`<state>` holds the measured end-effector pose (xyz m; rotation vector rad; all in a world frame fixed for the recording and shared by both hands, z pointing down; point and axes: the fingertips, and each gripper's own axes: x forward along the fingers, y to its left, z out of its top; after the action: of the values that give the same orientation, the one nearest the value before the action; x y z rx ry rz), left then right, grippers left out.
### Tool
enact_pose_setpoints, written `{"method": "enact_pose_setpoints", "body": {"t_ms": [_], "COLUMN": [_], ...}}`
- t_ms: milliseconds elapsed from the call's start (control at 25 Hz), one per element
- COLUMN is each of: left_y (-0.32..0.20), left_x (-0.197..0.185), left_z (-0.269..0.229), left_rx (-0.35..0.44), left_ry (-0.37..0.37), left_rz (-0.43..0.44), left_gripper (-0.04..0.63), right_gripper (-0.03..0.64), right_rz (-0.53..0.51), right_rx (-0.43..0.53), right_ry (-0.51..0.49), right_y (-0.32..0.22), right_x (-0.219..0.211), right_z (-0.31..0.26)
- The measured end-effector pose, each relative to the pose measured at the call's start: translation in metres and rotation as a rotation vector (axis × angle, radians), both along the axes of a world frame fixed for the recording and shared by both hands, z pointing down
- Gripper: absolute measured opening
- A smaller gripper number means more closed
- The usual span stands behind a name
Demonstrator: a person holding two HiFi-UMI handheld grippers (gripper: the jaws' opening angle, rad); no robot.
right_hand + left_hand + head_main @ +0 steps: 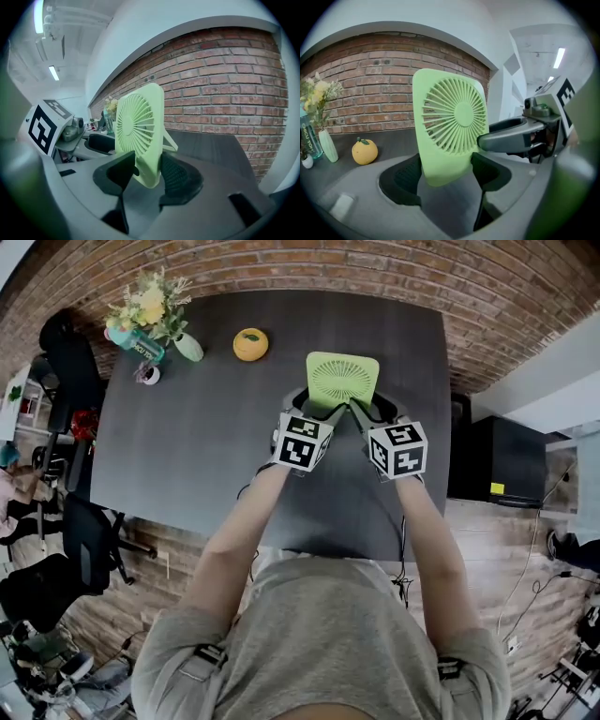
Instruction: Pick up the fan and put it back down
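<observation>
A light green square fan (342, 378) is gripped from both sides over the far right part of the dark table (197, 456). My left gripper (314, 409) is shut on its lower left corner, my right gripper (367, 409) on its lower right edge. In the left gripper view the fan (450, 126) faces the camera with its grille, its bottom corner wedged between the black pads (401, 180). The right gripper's finger (511, 136) touches its far side. In the right gripper view the fan (140, 133) stands edge-on between both pads (178, 178). I cannot tell whether it touches the table.
A yellow-orange fruit (250, 344) lies at the table's back, left of the fan. A pale green vase with flowers (155, 315) and a bottle stand at the back left corner. A brick wall runs behind. A black cabinet (497, 460) stands right of the table, a chair (84, 540) left.
</observation>
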<state>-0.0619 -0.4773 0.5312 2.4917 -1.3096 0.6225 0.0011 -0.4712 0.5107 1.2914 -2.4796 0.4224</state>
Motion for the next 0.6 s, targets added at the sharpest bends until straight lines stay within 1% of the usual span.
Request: {"method": "enact_pose_setpoints", "body": {"t_ms": [400,600], "left_y": [-0.011,-0.015], "left_x": [0.017,0.021], "left_z": [0.043,0.061], "left_rx": [-0.086,-0.116], "left_ry": [-0.008,-0.025], "left_rz": [0.030,0.022], "left_gripper": [0.350,0.350], "right_gripper": [0.173,0.173], "right_rz": [0.041,0.038], "right_rx": [-0.074,-0.103], "right_ry": [0.002,0.020], "right_y": [-0.011,-0.014], "right_x": [0.017,0.022], "right_z": [0.042,0.059]}}
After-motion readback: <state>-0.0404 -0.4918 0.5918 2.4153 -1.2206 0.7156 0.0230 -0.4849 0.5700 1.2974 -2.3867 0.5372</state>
